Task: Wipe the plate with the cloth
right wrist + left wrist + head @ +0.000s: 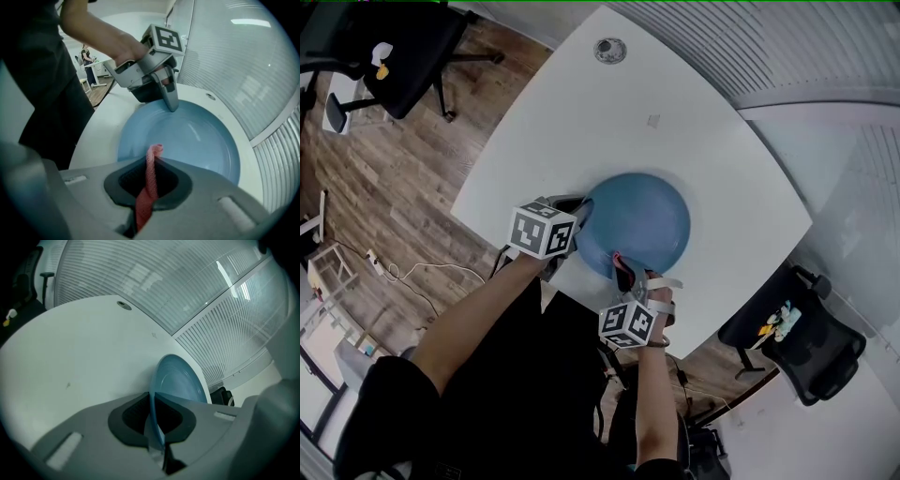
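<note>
Plate (642, 220) sat by the surface's (609, 122) edge nearest the person. Only the left gripper view showed the left hand-held gripper (155, 416) clamped on its rim. The right hand-held gripper (149, 176) pinched the pink cloth (149, 187), whose lower end was hidden between the jaws.

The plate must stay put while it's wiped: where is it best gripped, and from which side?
Grip its thin rim at the left edge, coming in from the side, one finger over and one under. The plate is wide and shallow, so only the rim fits between fingers, and that edge leaves the face free for the cloth. The left gripper is shut there already.
</note>
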